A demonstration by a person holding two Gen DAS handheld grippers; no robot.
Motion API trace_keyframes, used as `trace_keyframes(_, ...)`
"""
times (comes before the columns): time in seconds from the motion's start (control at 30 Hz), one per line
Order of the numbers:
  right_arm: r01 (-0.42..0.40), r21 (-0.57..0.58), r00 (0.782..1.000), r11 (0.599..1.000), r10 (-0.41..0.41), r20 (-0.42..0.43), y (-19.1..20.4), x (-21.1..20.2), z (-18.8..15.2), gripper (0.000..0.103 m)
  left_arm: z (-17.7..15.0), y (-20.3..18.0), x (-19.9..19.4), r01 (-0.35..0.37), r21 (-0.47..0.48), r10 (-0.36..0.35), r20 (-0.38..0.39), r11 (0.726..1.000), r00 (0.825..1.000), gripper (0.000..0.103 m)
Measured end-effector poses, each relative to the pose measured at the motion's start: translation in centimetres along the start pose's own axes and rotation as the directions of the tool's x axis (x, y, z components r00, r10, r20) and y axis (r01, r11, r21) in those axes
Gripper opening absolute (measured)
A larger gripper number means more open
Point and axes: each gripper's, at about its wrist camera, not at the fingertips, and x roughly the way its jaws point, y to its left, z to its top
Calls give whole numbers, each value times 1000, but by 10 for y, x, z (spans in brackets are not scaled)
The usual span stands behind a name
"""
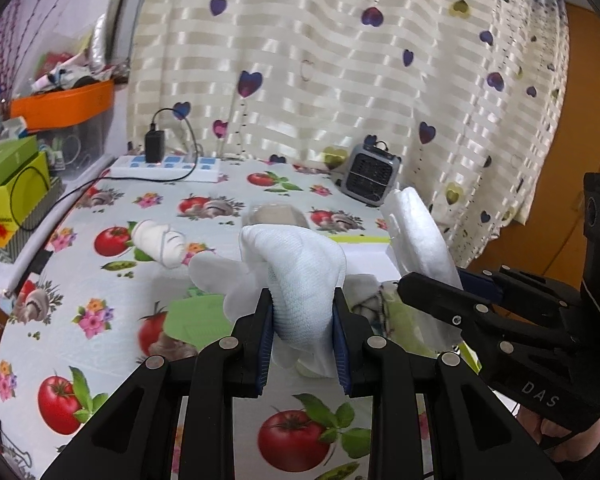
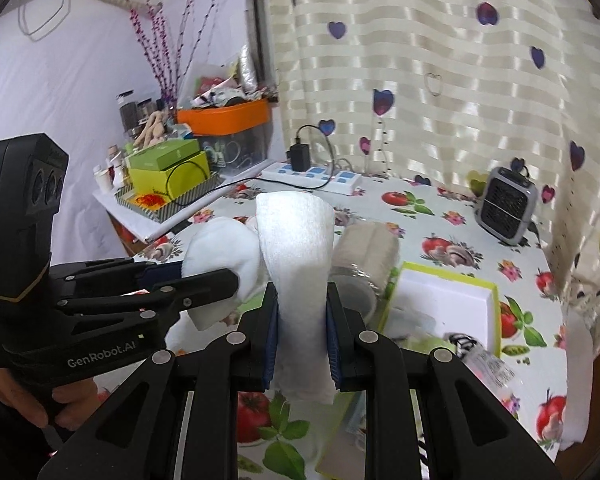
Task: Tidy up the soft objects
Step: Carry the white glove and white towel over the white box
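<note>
Above the middle of the tablecloth point(image 1: 204, 184), your left gripper point(image 1: 303, 320) is clenched on a bunched white sock point(image 1: 300, 276), the fabric bulging up and over between its blue pads point(image 1: 265, 344). Just beside it, your right gripper point(image 2: 302, 322) is clamped on a second white sock point(image 2: 296, 248), which stands upright between the fingers and flares wider at its top end. In the right wrist view the two held socks touch or nearly touch; you cannot tell which. A rolled white sock pair point(image 1: 160, 242) lies on the cloth toward the left edge, well apart from both grippers. Under and behind your right gripper sits an open yellow-green box point(image 2: 452, 276) with a white interior, near the right edge of the table; a patterned item point(image 2: 462, 340) rests at its front, too blurred to name. A beige roll point(image 2: 366, 248) lies just beside the box's left side. At the far edge sit a white power strip point(image 1: 168, 166) with a black charger point(image 1: 155, 146) plugged in, and a small grey heater point(image 1: 371, 176) toward the far right corner
</note>
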Motion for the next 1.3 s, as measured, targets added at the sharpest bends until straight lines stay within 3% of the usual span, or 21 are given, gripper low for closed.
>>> trace_keyframes(0.63, 97, 165, 995, 982, -102, 22, -74, -29, -18, 22, 8, -45, 32, 82, 78, -79, -42, 994, 996, 25)
trace_keyframes(1.3, 143, 267, 990, 953, -135, -46, -123, -14, -39, 22, 19, -76, 89, 142, 137, -126, -123, 980, 984, 25)
